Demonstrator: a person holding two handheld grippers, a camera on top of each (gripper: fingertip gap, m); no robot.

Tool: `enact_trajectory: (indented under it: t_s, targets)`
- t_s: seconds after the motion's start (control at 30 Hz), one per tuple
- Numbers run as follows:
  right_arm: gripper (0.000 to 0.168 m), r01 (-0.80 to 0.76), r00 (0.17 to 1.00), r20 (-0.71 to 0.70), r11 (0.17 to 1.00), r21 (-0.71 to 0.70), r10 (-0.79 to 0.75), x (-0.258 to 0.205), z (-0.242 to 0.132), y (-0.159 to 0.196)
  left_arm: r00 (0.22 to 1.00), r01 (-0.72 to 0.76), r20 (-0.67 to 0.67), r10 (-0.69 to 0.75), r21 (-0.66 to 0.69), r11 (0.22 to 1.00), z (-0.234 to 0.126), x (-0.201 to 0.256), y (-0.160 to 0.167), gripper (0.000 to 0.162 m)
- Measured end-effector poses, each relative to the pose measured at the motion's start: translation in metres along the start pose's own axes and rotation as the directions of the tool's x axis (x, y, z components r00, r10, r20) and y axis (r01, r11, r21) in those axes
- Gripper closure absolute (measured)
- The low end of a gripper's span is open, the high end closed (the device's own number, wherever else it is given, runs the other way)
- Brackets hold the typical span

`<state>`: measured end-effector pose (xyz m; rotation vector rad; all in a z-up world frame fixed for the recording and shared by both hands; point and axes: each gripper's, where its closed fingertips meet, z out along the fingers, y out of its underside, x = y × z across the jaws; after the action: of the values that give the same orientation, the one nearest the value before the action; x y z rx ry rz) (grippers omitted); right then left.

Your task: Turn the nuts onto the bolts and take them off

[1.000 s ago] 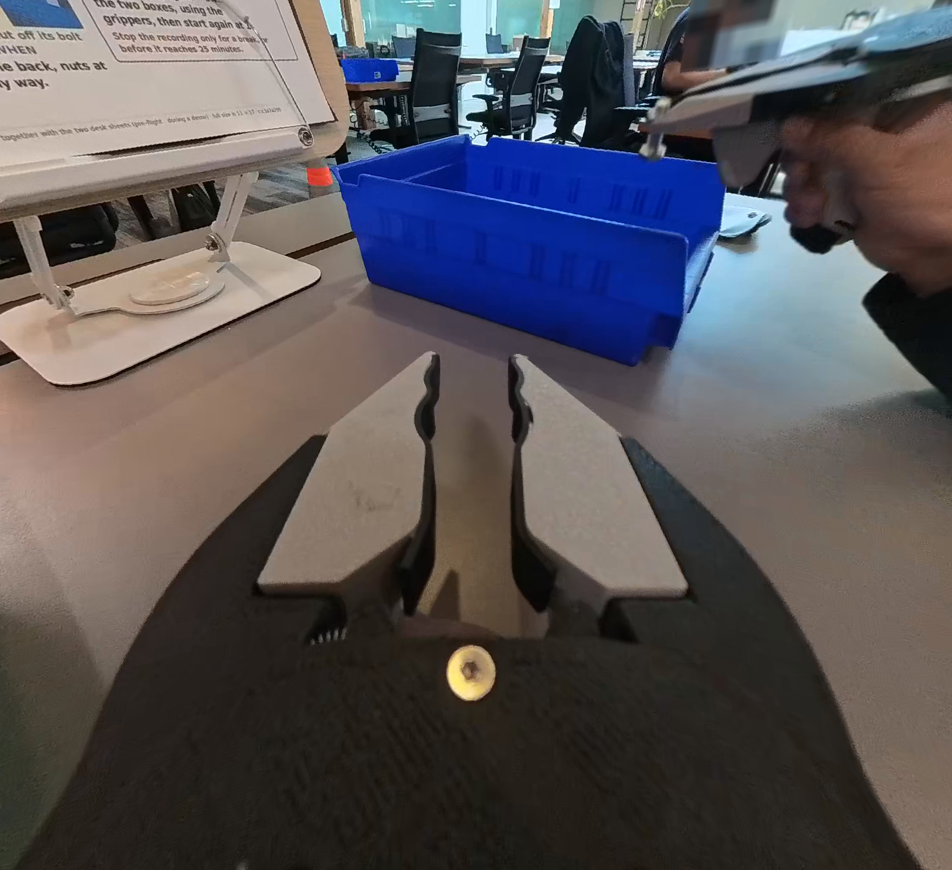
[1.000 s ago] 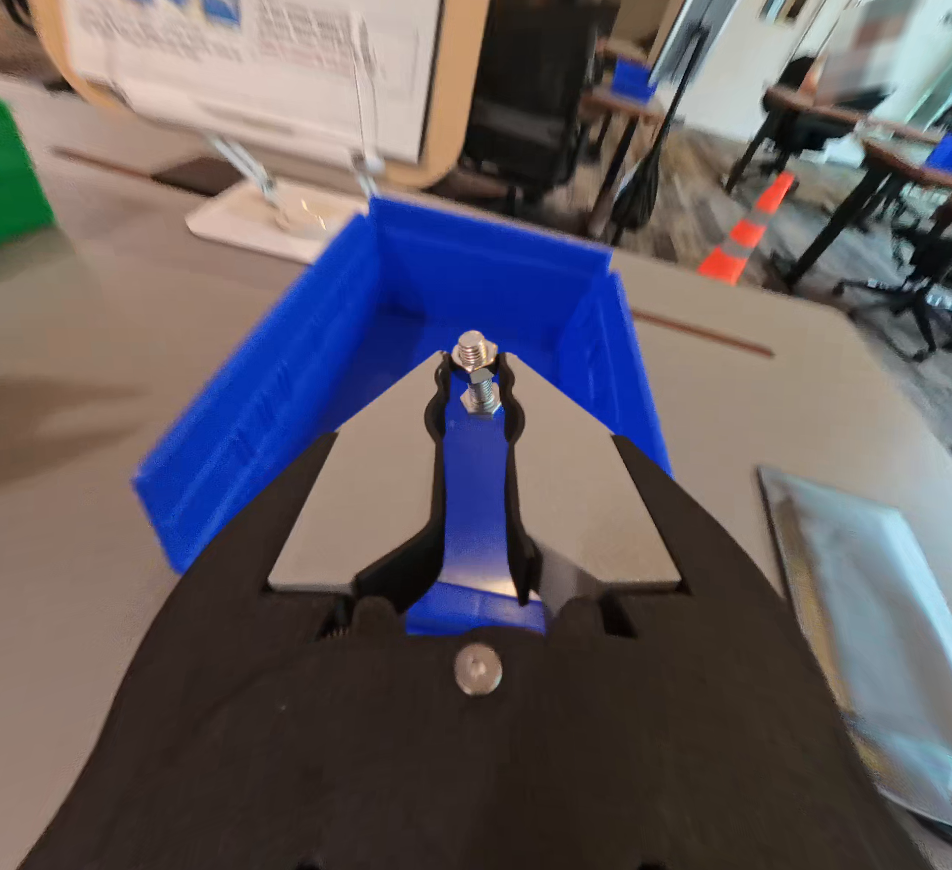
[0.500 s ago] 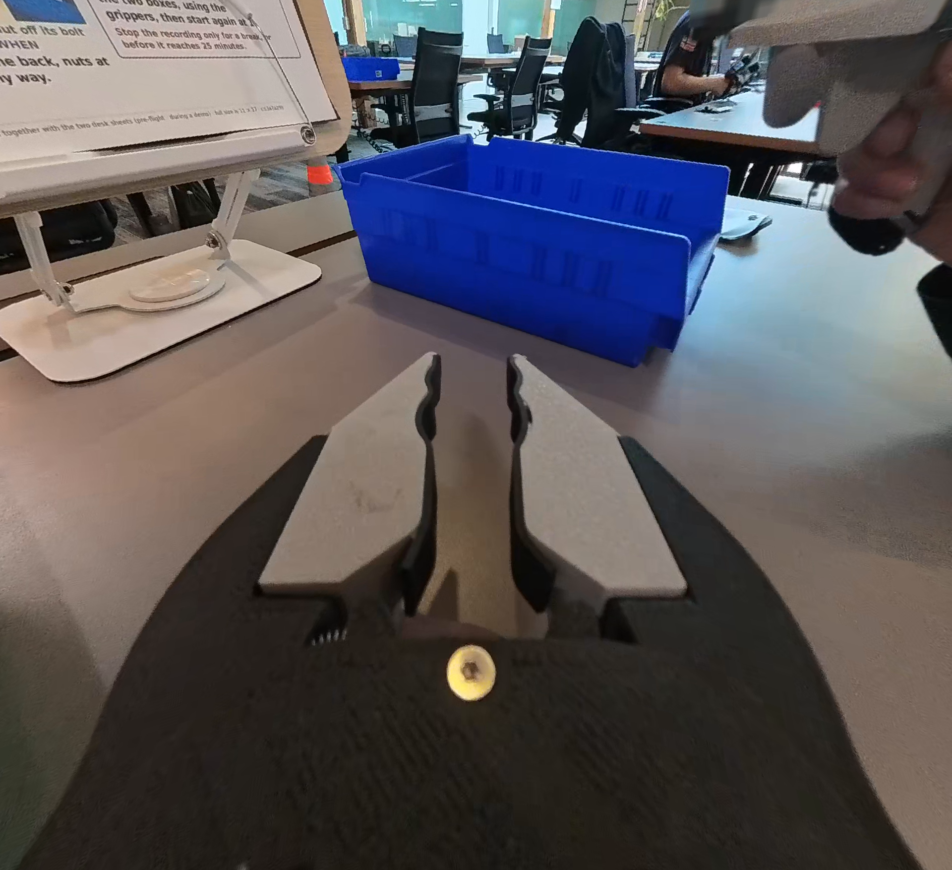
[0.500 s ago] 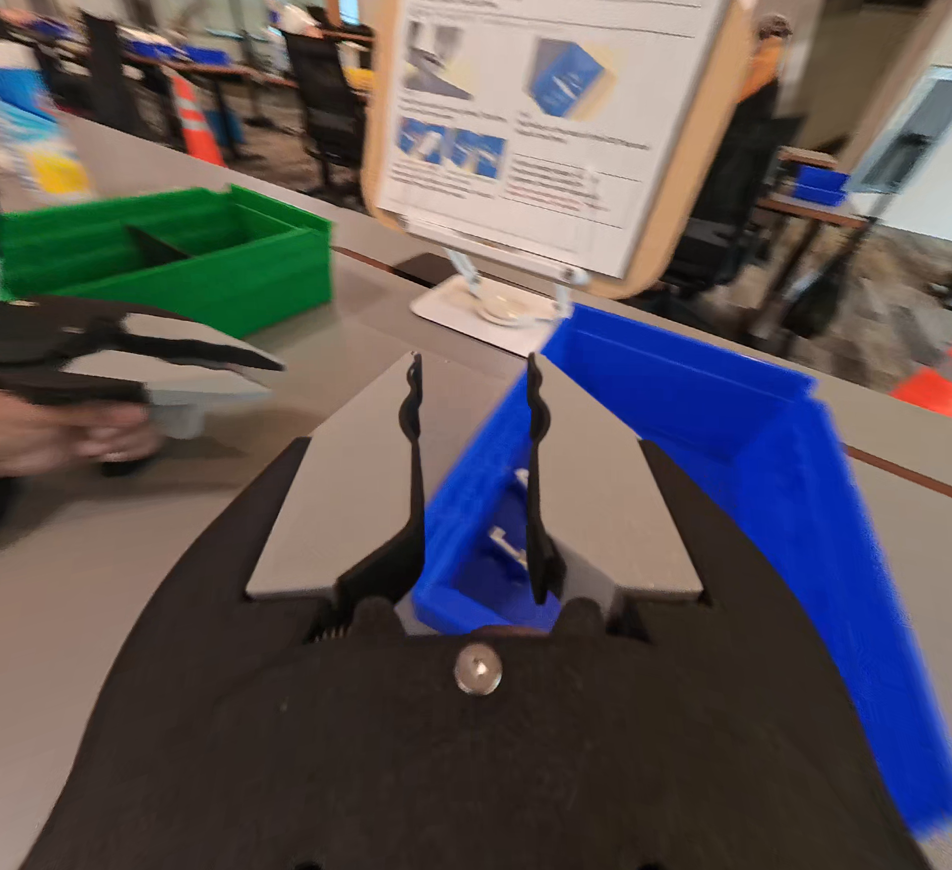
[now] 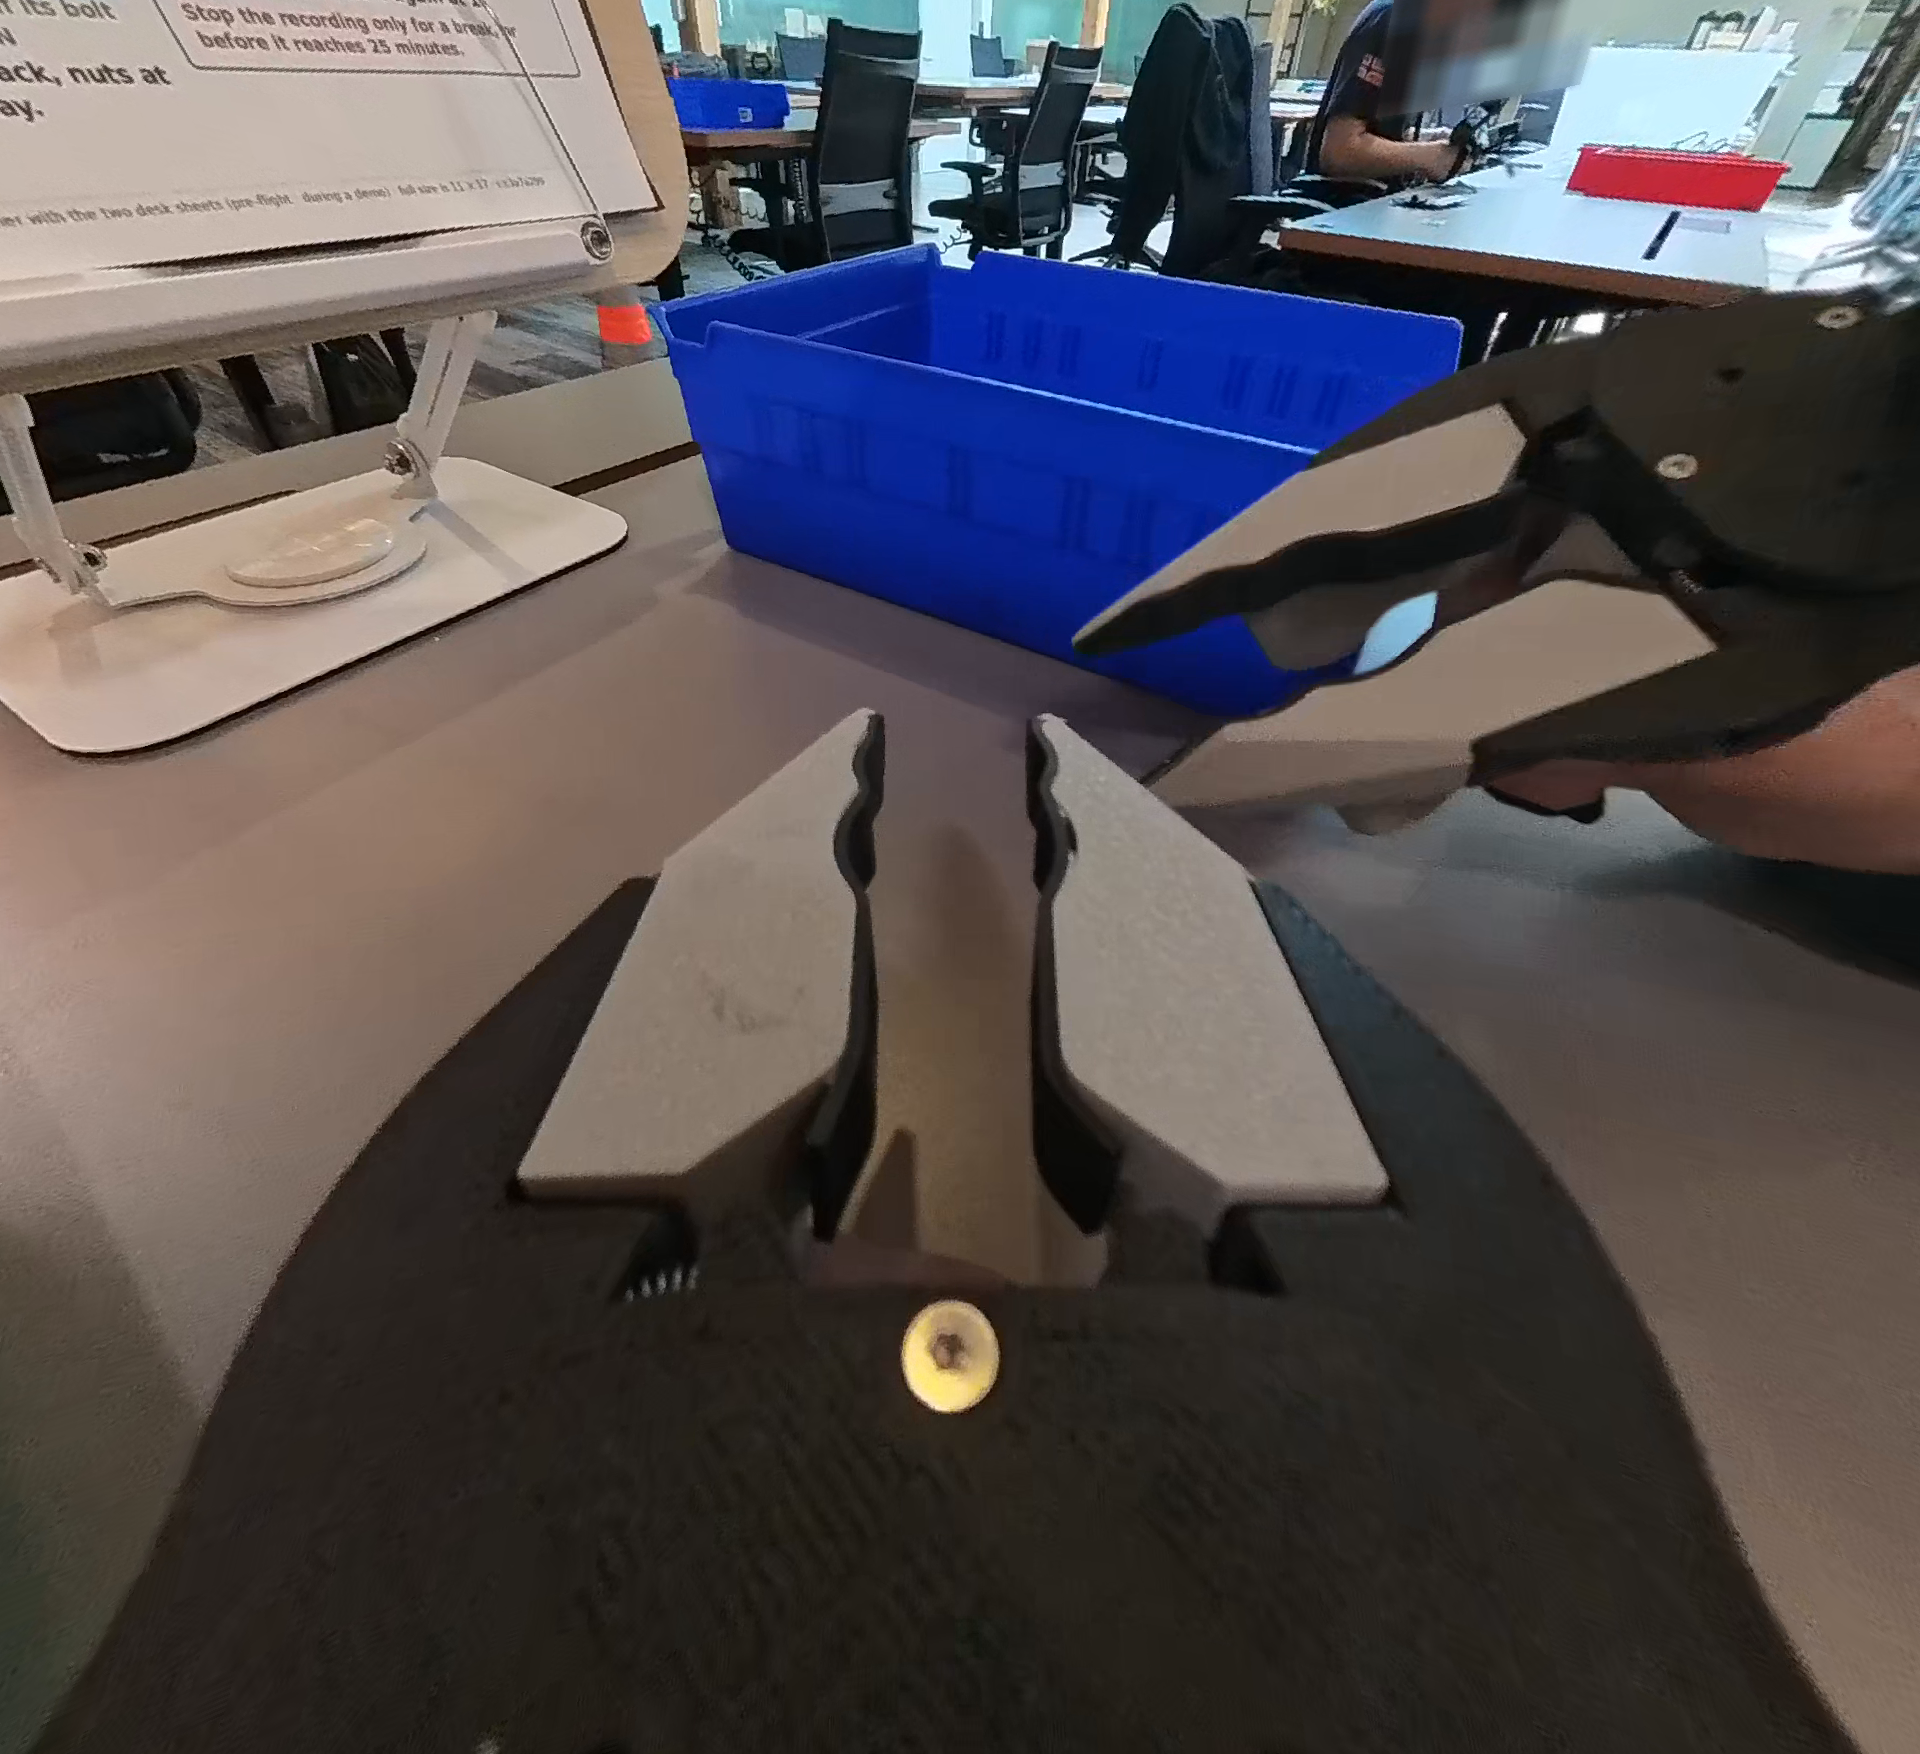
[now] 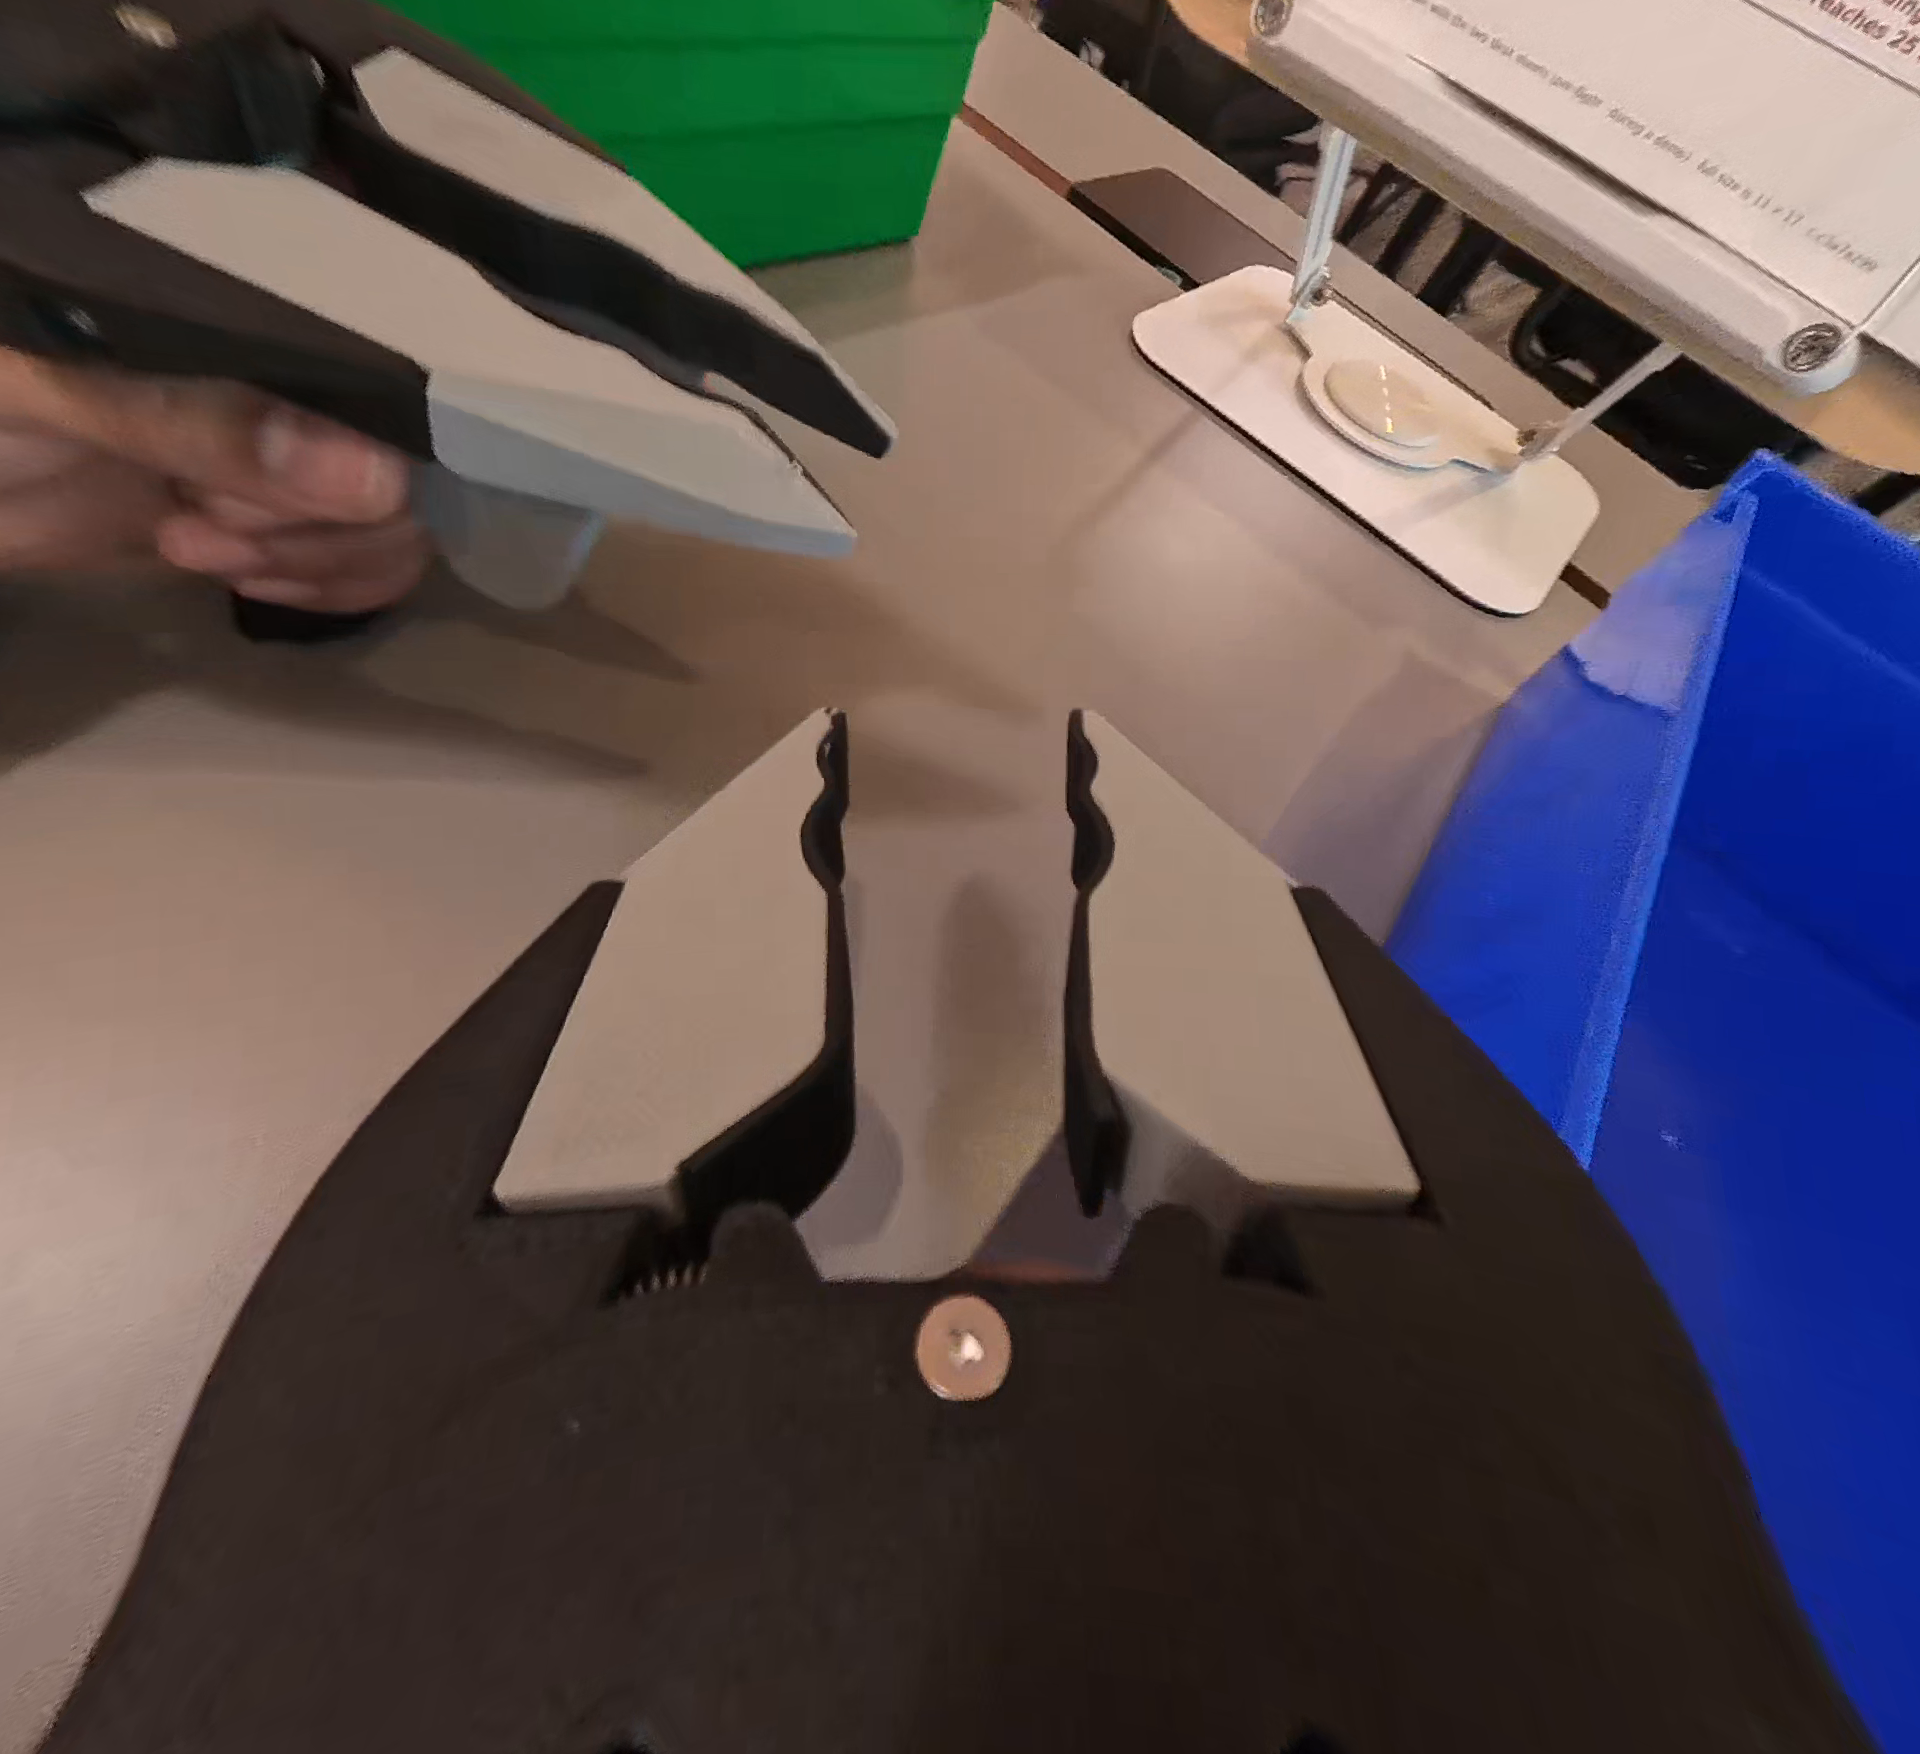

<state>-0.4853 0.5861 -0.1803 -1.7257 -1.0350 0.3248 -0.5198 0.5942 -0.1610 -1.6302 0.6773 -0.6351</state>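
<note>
**Both grippers empty over the table, bins to either side**

We hold our left gripper (image 5: pixel 954 748) low over the grey table (image 5: pixel 312 873), its jaws apart with nothing between them. Ahead of it stands the blue bin (image 5: pixel 997 478), and a white document stand (image 5: pixel 291 551) with a printed sheet sits to the left. Our right gripper (image 6: pixel 956 738) also has its jaws parted and empty; in the left wrist view it reaches in from the right, just in front of the blue bin's near corner. The green bin (image 6: pixel 665 21) lies farther back on the left in the right wrist view. We can see no nuts or bolts; the blue bin's floor is hidden from us behind its walls.
</note>
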Motion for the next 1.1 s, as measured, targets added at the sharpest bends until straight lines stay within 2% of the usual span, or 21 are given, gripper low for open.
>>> enact_trajectory:
  t_s: [0.23, 0.3, 0.43, 0.57, 0.63, 0.7, 0.77, 0.93, 1.1]
  targets:
    - [0.128, 0.016, 1.0, -0.003, 0.999, -0.034, -0.016, -0.001, 0.003, 0.008, 1.0, 0.001, 0.027, -0.001, -0.003, 1.0, -0.001, -0.002, 0.0, 0.137]
    - [0.128, 0.012, 1.0, -0.012, 0.999, -0.036, -0.012, 0.001, 0.002, 0.01, 0.995, 0.016, 0.1, -0.019, 0.028, 0.999, -0.007, -0.006, -0.005, 0.141]
    - [0.129, 0.009, 0.999, -0.044, 0.999, -0.038, -0.011, 0.01, -0.001, 0.013, 0.99, 0.012, 0.136, -0.02, 0.063, 0.998, -0.038, -0.008, -0.04, 0.141]
    - [0.129, -0.004, 0.999, -0.037, 1.0, -0.022, 0.003, 0.01, -0.003, 0.011, 0.976, -0.066, 0.198, 0.086, -0.104, 0.992, -0.087, -0.05, -0.067, 0.146]
    - [0.13, 0.012, 0.999, -0.036, 1.0, -0.023, -0.012, 0.008, -0.003, 0.01, 0.967, -0.064, 0.223, 0.126, -0.267, 0.962, -0.114, -0.083, -0.056, 0.146]
    - [0.133, 0.044, 0.998, -0.05, 0.999, -0.013, -0.045, 0.007, -0.004, 0.007, 0.963, -0.029, 0.226, 0.145, -0.446, 0.895, -0.139, -0.112, -0.027, 0.145]
    - [0.134, 0.058, 0.997, -0.056, 0.998, -0.005, -0.059, 0.006, -0.005, 0.005, 0.93, 0.011, 0.309, 0.201, -0.568, 0.823, -0.16, -0.15, 0.002, 0.142]
    - [0.136, 0.046, 0.995, -0.085, 0.999, 0.018, -0.044, 0.014, -0.008, 0.001, 0.934, 0.176, 0.342, 0.099, -0.687, 0.705, -0.173, -0.179, 0.066, 0.143]
    - [0.135, -0.053, 0.996, -0.069, 0.997, 0.051, 0.057, 0.023, -0.012, 0.0, 0.935, 0.221, 0.345, 0.077, -0.74, 0.635, -0.171, -0.189, 0.092, 0.142]
